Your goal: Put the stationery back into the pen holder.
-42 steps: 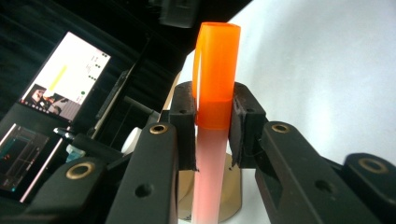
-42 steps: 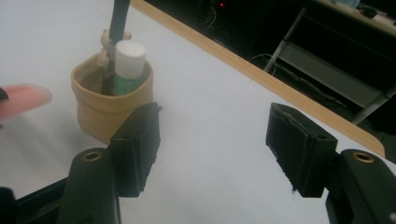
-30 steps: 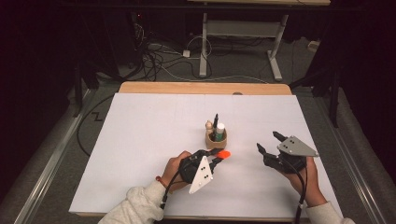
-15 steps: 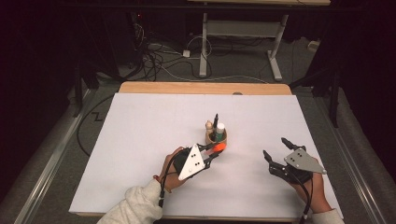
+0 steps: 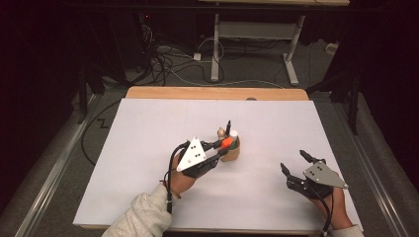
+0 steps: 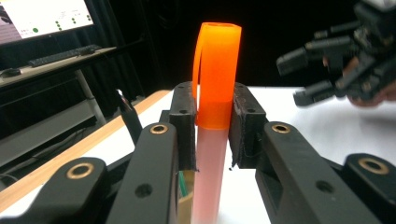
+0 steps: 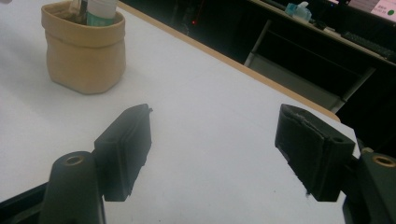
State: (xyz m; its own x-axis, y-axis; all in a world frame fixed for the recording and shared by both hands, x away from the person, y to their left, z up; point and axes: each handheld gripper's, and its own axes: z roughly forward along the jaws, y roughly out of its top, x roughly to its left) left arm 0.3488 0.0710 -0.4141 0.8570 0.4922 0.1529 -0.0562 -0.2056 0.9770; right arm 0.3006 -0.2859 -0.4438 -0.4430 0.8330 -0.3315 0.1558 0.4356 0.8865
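My left gripper [image 5: 221,148] is shut on an orange-capped highlighter [image 5: 226,143], held right at the near rim of a tan pen cup [image 5: 233,153]. In the left gripper view the highlighter [image 6: 215,70] stands upright, clamped between both pads [image 6: 184,121]. Whether its lower end is inside the cup is hidden. The cup [image 7: 84,51] holds a black pen [image 5: 229,124] and a white tube [image 7: 100,9]. My right gripper [image 5: 293,160] rests to the right, apart from the cup. Its jaws [image 7: 212,149] have just opened a little wider with nothing between them. It also appears in the left gripper view [image 6: 327,60].
White sheet [image 5: 148,128] covers the wooden table [image 5: 212,93]. Beyond the far edge lie cables [image 5: 168,59] and a desk frame [image 5: 252,29] on a dark floor. A metal rail [image 5: 54,173] runs along the left side.
My left gripper has carried the highlighter up and away from me to the cup's rim. My right gripper has drawn back toward the near right edge of the table.
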